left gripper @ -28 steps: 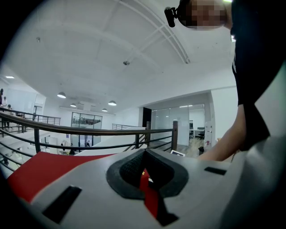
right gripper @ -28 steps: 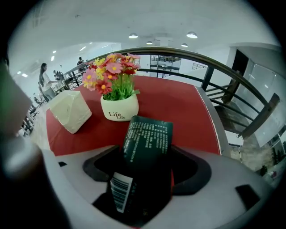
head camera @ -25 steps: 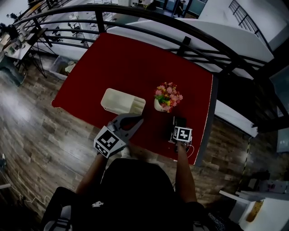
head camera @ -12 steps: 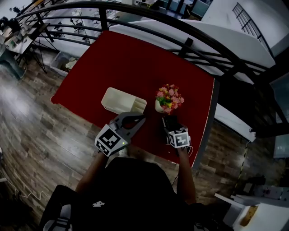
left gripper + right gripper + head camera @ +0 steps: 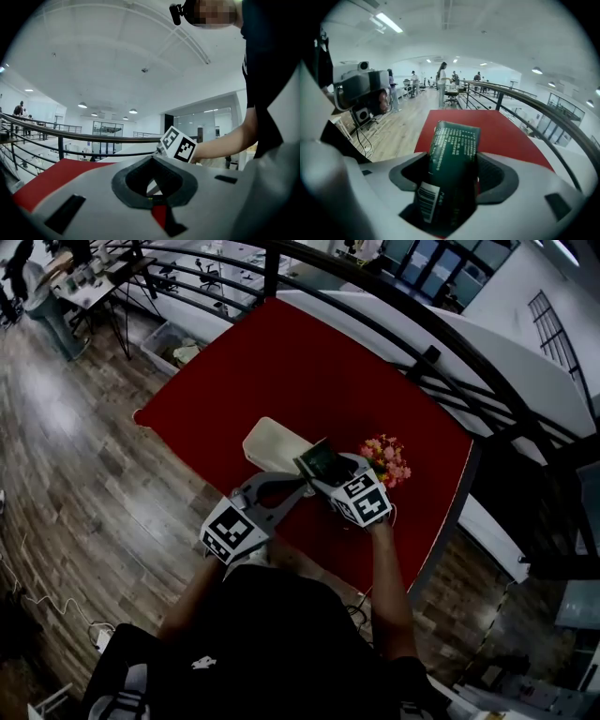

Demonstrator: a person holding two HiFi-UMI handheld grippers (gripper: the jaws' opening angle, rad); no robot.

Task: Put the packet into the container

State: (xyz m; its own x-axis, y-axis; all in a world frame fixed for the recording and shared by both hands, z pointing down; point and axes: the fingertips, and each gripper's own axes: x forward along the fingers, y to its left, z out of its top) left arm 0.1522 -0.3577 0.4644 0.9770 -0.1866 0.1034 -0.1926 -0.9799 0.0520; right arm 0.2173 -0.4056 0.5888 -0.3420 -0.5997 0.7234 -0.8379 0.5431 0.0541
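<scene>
The right gripper, a second ago off to the far side of the flowers from the container, has swung across and now holds the packet at the container's near right corner, its jaws pinching the packet from both sides. The packet looks to hang over that corner and not inside the container, though from above its height is hard to judge. The left gripper has kept its place just beside the container's near edge, jaws pressed together with nothing between them.

The packet is dark green, covered in lines of fine pale print too small to read, with a white barcode label at the end deepest in the jaws.

On the red table there is one cream container, open at the top, and one small pot of pink and yellow flowers, standing just to the container's right. One packet and two grippers are in play, each gripper carrying one cube of black-and-white square markers
</scene>
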